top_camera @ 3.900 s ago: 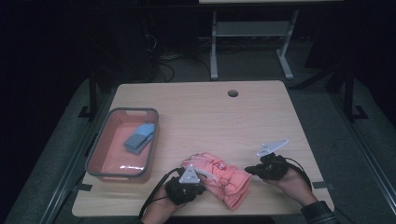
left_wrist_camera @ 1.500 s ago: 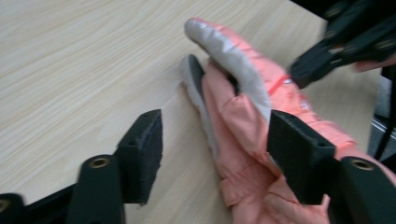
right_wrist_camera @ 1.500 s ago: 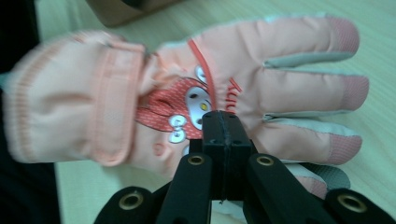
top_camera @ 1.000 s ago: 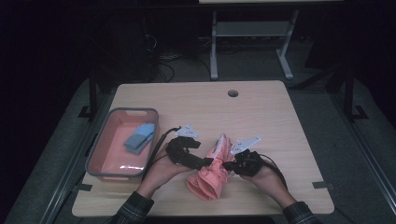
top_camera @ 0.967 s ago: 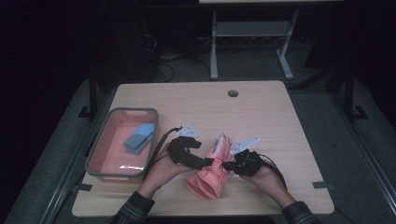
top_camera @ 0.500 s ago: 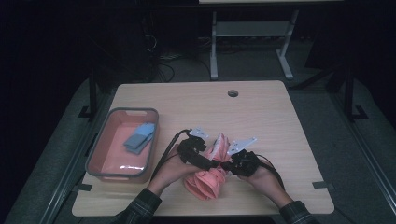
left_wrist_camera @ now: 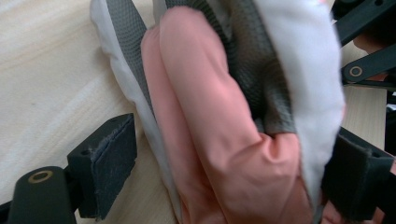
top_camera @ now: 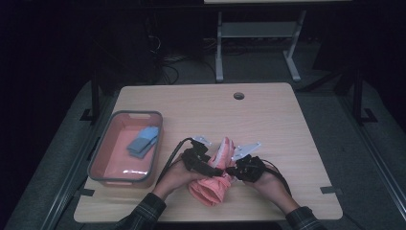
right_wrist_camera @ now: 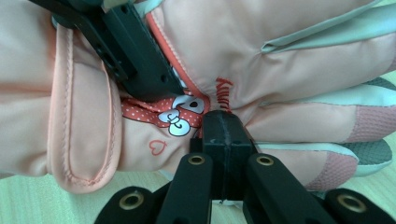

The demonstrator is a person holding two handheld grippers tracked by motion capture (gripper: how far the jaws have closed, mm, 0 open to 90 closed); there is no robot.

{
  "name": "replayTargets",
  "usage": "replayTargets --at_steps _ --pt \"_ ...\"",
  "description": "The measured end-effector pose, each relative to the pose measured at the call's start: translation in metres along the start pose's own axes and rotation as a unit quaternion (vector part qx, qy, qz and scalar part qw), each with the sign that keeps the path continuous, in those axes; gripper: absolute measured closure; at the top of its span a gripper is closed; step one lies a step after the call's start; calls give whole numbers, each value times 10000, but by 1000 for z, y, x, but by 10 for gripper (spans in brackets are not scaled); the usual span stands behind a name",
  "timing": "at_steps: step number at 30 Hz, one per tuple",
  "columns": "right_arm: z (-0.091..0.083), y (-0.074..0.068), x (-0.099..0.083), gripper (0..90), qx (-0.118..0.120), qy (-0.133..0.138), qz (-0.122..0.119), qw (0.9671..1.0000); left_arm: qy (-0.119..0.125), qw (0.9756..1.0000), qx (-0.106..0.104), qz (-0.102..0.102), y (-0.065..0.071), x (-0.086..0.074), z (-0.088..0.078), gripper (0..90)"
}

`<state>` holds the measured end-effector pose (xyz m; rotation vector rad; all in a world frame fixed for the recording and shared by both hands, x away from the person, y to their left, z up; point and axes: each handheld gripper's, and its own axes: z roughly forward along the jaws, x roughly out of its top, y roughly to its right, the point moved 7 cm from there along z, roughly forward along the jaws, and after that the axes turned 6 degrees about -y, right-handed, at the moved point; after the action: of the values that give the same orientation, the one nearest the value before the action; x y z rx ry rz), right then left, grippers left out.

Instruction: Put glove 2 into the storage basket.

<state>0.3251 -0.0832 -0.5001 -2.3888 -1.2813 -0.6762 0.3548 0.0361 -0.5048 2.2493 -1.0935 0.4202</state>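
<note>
Lowered since a second earlier: left gripper (top_camera: 213,168), jaws just opened wide around, not pressing, one pink glove (top_camera: 213,184). Clenched against glove fabric: right gripper (top_camera: 233,170). Peach shell, grey-white fingers, dotted bow.

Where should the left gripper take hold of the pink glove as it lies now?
Probably across the bunched fingers. The pink glove stands as a narrow ridge between the left gripper's open jaws, so closing from both flanks fits. The right gripper is shut against its back.
</note>
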Motion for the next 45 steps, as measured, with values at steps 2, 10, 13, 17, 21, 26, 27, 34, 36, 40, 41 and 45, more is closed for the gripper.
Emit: replayTargets --at_steps 2,10,13,17,21,26,27,34,36,40,41,45 --pt "0 0 0 900 1 -2 -5 10000 24 9999 -88 -78 -1 -1 2 126" --pt "1 0 0 900 29 7 -3 10000 -3 9990 -374 -228 0 -3 5 148" --pt "1 -1 -1 900 7 -25 -50 10000 -83 9985 -514 -186 2 -3 6 210" --pt "2 -1 -1 900 44 -28 -38 10000 -150 9980 -587 -194 3 -4 6 272" --pt "3 0 -1 900 47 -19 -50 10000 -156 9980 -595 -171 3 -3 4 365" --pt "0 2 -2 896 125 73 24 9999 -205 9982 -530 -173 2 -3 1 476" --pt "-3 2 -3 872 184 103 42 9998 -195 9983 -519 -174 3 -3 1 492" --pt "-27 11 -14 603 213 379 249 9987 -186 9987 -461 -135 2 -3 -2 552" --pt "-33 17 -23 511 132 476 329 9982 -170 9987 -461 -146 3 -2 -4 562" --pt "-40 35 -40 354 -192 625 589 9961 -64 9984 -527 -212 6 -1 -7 578" --pt "-40 40 -44 335 -274 641 656 9954 -53 9984 -523 -188 6 0 -8 581" --pt "-35 60 -55 268 -621 659 871 9921 -3 9987 -493 -137 12 3 -12 585"
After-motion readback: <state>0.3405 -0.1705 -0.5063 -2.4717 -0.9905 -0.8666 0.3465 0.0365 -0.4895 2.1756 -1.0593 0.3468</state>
